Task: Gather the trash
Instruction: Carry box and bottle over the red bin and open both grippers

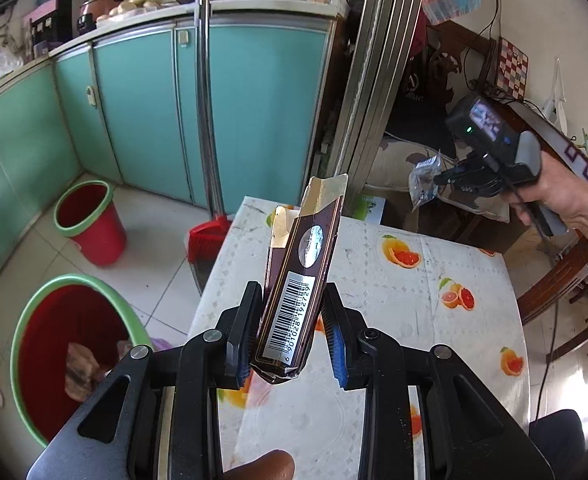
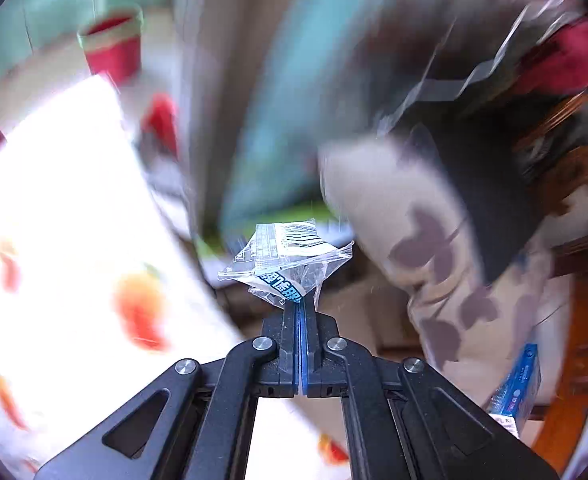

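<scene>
The left tool was clamped on a torn brown carton, its blue pads pressing the carton's sides, the carton standing tilted with its ripped top away from the camera. It hung above the near edge of the table, whose fruit-print cloth looked bare of litter as far as the left view showed. Left of the table and below the tool stood a big red bin with a green rim, some crumpled scraps already lying inside. A smaller red bin stood farther off, left of the table's far corner, and nothing showed inside it from this angle.

The right tool was pinched fully shut on a clear plastic wrapper, held up beyond the table's far right corner; its own view was heavily blurred, so little else there could be read.

Judging by this, both pieces had been picked up and neither was binned. What remained was carrying each to a bin and letting go; the big bin looked nearest for the carton.
</scene>
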`<state>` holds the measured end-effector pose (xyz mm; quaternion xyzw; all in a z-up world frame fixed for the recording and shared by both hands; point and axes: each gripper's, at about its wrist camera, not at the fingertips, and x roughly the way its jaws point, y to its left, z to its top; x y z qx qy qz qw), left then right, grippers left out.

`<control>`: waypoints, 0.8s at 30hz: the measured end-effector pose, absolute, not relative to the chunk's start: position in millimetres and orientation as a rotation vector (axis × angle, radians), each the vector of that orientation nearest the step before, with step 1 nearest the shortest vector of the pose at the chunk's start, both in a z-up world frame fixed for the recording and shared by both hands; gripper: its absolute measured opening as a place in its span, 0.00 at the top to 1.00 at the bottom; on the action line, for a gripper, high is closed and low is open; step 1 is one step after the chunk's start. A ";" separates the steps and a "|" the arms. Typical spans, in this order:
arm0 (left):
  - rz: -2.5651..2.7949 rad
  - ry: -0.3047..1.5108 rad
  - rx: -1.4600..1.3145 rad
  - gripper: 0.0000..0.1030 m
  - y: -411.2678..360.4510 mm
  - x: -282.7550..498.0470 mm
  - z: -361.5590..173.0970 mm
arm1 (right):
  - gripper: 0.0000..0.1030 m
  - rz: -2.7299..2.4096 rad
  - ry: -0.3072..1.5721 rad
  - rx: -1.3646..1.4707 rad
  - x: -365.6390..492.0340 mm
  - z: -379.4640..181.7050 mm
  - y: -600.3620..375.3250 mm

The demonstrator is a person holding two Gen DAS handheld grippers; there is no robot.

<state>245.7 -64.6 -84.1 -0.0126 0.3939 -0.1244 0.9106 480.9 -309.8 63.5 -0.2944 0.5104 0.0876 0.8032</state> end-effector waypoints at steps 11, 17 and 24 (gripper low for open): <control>-0.112 0.689 -0.088 0.71 57.3 182.5 -53.3 | 1.00 0.501 0.836 -0.411 282.5 122.1 -45.0; -0.014 0.784 -0.214 0.71 131.2 195.1 -101.7 | 1.00 0.734 0.862 -0.267 270.3 73.0 45.1; 0.011 0.859 -0.329 0.72 181.4 206.1 -144.3 | 1.00 0.747 0.999 -0.221 334.2 -92.2 38.5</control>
